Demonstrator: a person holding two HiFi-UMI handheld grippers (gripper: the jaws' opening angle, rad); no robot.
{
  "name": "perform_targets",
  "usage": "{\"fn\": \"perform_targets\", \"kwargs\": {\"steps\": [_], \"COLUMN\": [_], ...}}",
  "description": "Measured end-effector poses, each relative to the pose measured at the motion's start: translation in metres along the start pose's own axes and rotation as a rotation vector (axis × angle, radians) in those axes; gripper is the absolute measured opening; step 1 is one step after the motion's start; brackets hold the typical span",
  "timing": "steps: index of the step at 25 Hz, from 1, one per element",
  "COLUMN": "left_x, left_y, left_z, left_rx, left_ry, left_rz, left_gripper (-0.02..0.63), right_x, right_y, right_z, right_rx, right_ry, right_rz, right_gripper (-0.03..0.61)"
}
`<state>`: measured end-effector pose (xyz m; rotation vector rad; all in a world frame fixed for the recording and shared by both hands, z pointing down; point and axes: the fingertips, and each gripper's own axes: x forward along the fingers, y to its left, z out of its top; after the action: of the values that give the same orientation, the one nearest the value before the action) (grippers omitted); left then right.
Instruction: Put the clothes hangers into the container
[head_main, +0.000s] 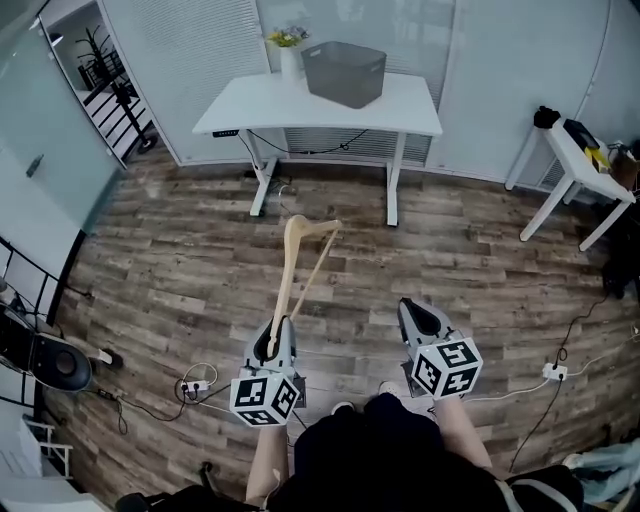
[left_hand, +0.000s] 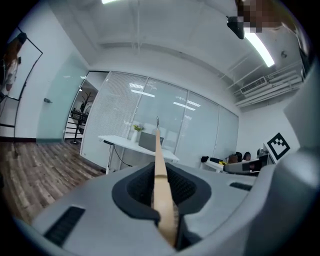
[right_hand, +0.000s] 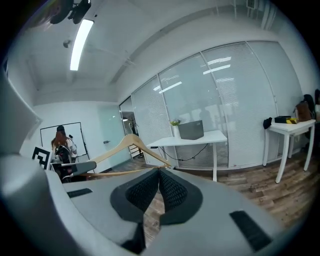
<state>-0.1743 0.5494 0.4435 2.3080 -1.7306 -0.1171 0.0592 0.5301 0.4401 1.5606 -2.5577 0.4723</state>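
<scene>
A wooden clothes hanger sticks forward and up out of my left gripper, which is shut on one end of it. In the left gripper view the hanger runs edge-on between the pads, with its metal hook at the far tip. From the right gripper view the hanger shows off to the left. My right gripper is level with the left one, shut and holding nothing. The grey container stands on the white table across the room, well ahead of both grippers.
A vase of flowers stands next to the container. A small white side table with dark items is at the right. Cables and a power strip lie on the wooden floor at the left, and another plug at the right.
</scene>
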Motion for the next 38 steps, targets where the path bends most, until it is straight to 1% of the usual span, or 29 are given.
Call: {"fn": "perform_targets", "kwargs": {"steps": [8, 13, 19, 23, 27, 32, 38], "left_x": [-0.027, -0.033, -0.032, -0.024, -0.005, 0.029, 0.081], "left_y": [0.007, 0.015, 0.026, 0.03, 0.032, 0.026, 0.017], "left_z": [0.003, 0.005, 0.005, 0.004, 0.002, 0.003, 0.009], "left_rx": [0.006, 0.0, -0.008, -0.01, -0.012, 0.018, 0.036], "left_ry": [-0.001, 0.001, 0.009, 0.013, 0.022, 0.026, 0.028], "left_rz": [-0.031, -0.047, -0.029, -0.017, -0.008, -0.003, 0.011], "left_gripper": [0.057, 0.057, 0.057, 0.057, 0.057, 0.057, 0.057], "right_x": [-0.022, -0.028, -0.025, -0.018, -0.002, 0.021, 0.061], "right_y": [0.034, 0.046, 0.055, 0.049, 0.039, 0.011, -0.028], "right_z": [-0.006, -0.013, -0.016, -0.015, -0.012, -0.006, 0.012], "right_rx": [0.011, 0.014, 0.017, 0.03, 0.036, 0.053, 0.058], "right_ry": [-0.031, -0.04, -0.032, -0.029, -0.026, -0.015, -0.004], "right_rz": [-0.023, -0.049, -0.045, -0.052, -0.043, -0.041, -0.016], "right_gripper": [0.029, 0.028, 0.029, 0.029, 0.029, 0.029, 0.029]}}
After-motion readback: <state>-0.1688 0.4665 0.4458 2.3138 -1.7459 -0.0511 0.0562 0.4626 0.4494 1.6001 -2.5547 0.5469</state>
